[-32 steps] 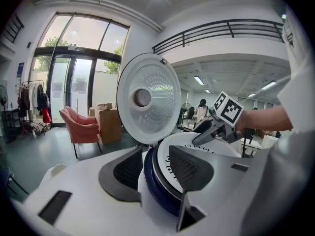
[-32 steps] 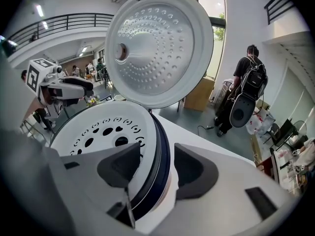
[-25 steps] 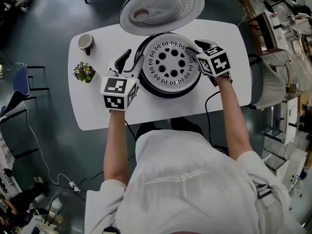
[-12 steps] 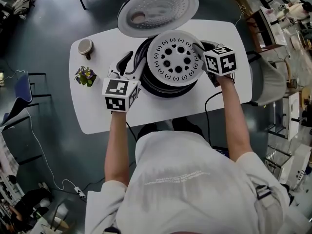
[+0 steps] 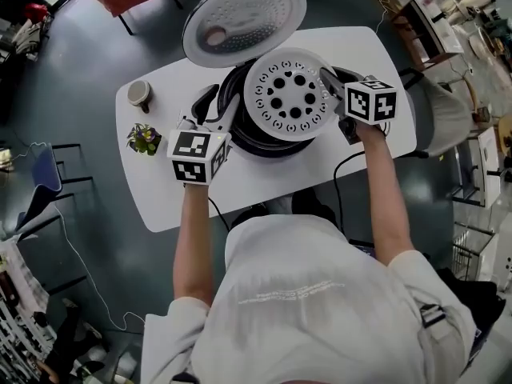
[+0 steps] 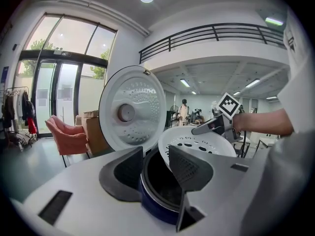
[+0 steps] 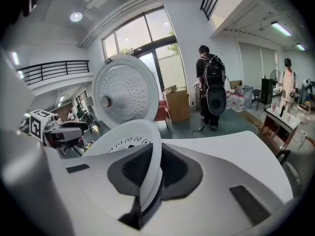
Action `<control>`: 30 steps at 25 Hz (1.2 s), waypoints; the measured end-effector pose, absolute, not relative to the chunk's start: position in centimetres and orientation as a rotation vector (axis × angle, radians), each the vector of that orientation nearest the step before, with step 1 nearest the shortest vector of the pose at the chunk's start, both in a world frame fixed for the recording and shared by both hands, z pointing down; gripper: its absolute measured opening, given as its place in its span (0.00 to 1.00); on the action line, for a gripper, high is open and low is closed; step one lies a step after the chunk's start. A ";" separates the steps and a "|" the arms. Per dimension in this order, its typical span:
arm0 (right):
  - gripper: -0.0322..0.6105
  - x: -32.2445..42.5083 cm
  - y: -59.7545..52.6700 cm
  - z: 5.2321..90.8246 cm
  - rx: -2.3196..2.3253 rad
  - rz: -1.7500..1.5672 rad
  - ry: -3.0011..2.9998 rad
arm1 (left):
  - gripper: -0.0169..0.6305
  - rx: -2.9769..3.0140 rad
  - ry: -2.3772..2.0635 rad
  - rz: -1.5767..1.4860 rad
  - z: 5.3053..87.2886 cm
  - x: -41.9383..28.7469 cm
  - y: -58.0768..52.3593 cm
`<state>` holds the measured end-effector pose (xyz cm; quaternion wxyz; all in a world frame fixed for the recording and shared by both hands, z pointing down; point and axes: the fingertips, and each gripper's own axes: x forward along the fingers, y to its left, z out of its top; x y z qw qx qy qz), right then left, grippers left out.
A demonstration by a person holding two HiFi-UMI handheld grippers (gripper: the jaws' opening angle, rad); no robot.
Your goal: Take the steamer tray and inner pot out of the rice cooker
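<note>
Steamer tray: white, round, w/ holes, tilted over rice cooker.

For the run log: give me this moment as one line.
right claw: just closed further, shut on steamer tray rim | tray: tilted above rice cooker | left claw: open, at cooker rim | lid: open

White steamer tray, perforated holes.

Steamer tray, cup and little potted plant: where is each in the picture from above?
steamer tray [image 5: 290, 96], head view, middle of its holed face.
cup [image 5: 139, 94], head view, its open top.
potted plant [image 5: 144, 138], head view, its flowers.
</note>
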<state>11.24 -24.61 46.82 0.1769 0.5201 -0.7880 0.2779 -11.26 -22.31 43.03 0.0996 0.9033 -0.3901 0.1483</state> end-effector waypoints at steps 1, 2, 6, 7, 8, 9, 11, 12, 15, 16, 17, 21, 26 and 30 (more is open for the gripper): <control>0.14 11.4 -24.2 46.5 1.496 0.797 -2.235 | 0.30 2.685 -1.142 0.436 42.7 -11.2 -22.2; 0.14 11.6 -23.8 46.2 1.521 0.810 -2.240 | 0.30 2.700 -1.130 0.435 42.5 -11.1 -22.1; 0.14 13.1 -22.2 45.0 1.639 0.860 -2.262 | 0.30 2.748 -1.091 0.423 41.6 -10.3 -22.4; 0.14 14.0 -21.9 44.5 1.669 0.871 -2.269 | 0.30 2.757 -1.082 0.417 41.4 -9.6 -22.5; 0.14 15.2 -21.5 44.0 1.702 0.877 -2.271 | 0.29 2.768 -1.074 0.411 41.0 -8.6 -22.7; 0.14 16.6 -21.2 43.3 1.736 0.877 -2.271 | 0.29 2.780 -1.064 0.405 40.5 -7.5 -22.8; 0.14 19.4 -20.7 42.1 1.798 0.857 -2.264 | 0.29 2.809 -1.040 0.398 39.6 -5.1 -23.2; 0.14 20.7 -20.4 41.6 1.823 0.841 -2.259 | 0.28 2.824 -1.028 0.397 39.3 -3.9 -23.3; 0.14 23.9 -19.8 40.8 1.872 0.807 -2.241 | 0.28 2.852 -0.994 0.400 38.9 -0.8 -23.5; 0.14 24.8 -19.6 40.6 1.889 0.802 -2.235 | 0.28 2.857 -0.985 0.401 38.8 0.1 -23.6; 0.14 25.7 -19.4 40.4 1.905 0.798 -2.232 | 0.28 2.859 -0.979 0.401 38.8 0.8 -23.7; 0.14 29.3 -18.4 39.6 1.945 0.781 -2.248 | 0.27 2.872 -0.970 0.405 38.4 4.2 -24.0; 0.14 34.5 -17.2 40.0 1.988 0.816 -2.219 | 0.27 2.893 -0.924 0.422 38.1 9.5 -23.6; 0.14 38.4 -16.5 40.4 1.992 0.855 -2.222 | 0.27 2.902 -0.889 0.458 38.1 14.1 -22.8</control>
